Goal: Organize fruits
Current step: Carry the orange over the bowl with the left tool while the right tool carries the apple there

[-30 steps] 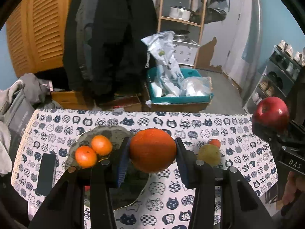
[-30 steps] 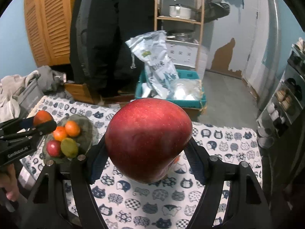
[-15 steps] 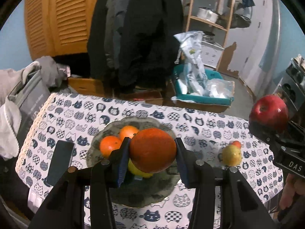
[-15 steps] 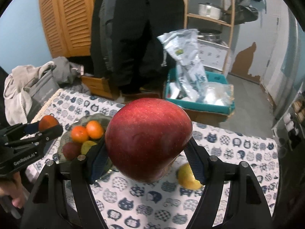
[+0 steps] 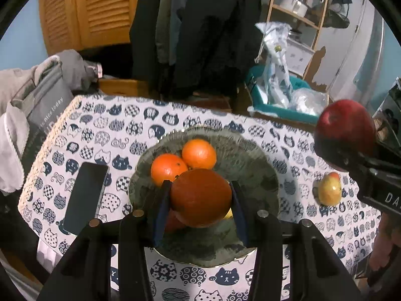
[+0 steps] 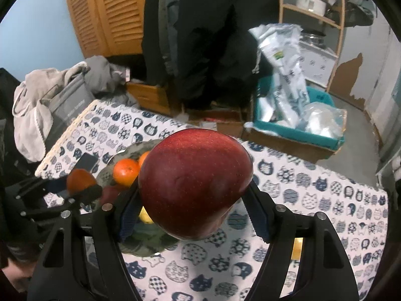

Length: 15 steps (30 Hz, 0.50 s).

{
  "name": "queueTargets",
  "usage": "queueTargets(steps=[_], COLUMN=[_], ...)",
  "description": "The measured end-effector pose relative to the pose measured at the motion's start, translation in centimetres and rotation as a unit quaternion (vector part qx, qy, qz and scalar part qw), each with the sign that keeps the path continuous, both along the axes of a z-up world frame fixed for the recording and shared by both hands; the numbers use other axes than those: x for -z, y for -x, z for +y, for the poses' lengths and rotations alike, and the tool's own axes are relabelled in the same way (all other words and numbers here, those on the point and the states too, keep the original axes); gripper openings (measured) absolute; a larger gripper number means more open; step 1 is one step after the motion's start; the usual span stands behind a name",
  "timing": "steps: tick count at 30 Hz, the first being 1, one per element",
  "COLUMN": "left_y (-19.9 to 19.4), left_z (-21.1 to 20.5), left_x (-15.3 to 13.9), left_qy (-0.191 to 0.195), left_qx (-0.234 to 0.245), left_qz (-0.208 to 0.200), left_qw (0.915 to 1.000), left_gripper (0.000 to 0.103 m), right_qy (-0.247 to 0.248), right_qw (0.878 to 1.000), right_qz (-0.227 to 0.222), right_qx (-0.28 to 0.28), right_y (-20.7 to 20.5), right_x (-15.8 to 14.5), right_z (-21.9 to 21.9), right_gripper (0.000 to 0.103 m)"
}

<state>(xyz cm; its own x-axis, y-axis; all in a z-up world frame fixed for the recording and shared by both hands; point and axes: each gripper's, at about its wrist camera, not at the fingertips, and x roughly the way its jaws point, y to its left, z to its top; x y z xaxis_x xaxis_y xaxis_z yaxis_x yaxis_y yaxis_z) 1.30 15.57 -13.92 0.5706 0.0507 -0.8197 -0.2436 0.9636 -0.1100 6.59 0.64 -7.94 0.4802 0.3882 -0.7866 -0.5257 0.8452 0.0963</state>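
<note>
My left gripper [image 5: 200, 198] is shut on an orange [image 5: 200, 197], held just above a grey-green plate [image 5: 253, 165]. Two smaller oranges [image 5: 184, 161] lie at the plate's far side, and a red fruit [image 5: 171, 222] and a yellow one [image 5: 228, 214] peek out under the held orange. My right gripper [image 6: 194, 200] is shut on a large red apple [image 6: 194, 185], hanging over the plate's right edge; the same apple [image 5: 344, 128] shows at the right of the left wrist view. A yellow-red fruit [image 5: 329, 188] lies on the tablecloth right of the plate.
A dark phone [image 5: 85, 197] lies left of the plate on the cat-print tablecloth [image 5: 112, 125]. Grey bags and clothes [image 5: 37, 105] crowd the table's left edge. Beyond the far edge stand a teal crate of plastic bags [image 5: 283, 97], hanging dark coats and a wooden shelf.
Both grippers have travelled left and downward with their fruit. The left one now hangs over the plate's middle, and the red apple has come closer to the plate's right edge.
</note>
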Motion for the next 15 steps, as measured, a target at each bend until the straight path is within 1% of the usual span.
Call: queueTargets(steps=[5, 10, 15], left_y=[-0.1, -0.2, -0.2], left_z=[0.3, 0.8, 0.6], left_x=[2.3, 4.6, 5.8], left_qy=[0.009, 0.028, 0.026], left_qx=[0.006, 0.005, 0.009], left_qz=[0.024, 0.052, 0.066], left_qw=[0.9996, 0.9982, 0.9974], left_gripper=[0.046, 0.046, 0.047], right_qy=[0.004, 0.013, 0.026], right_qw=[1.000, 0.999, 0.998], right_qz=[0.021, 0.038, 0.056], right_qx=[-0.006, -0.009, -0.013], right_y=[-0.5, -1.0, -1.2], right_x=[1.9, 3.6, 5.5], right_z=[1.4, 2.4, 3.2], right_gripper=[0.075, 0.075, 0.075])
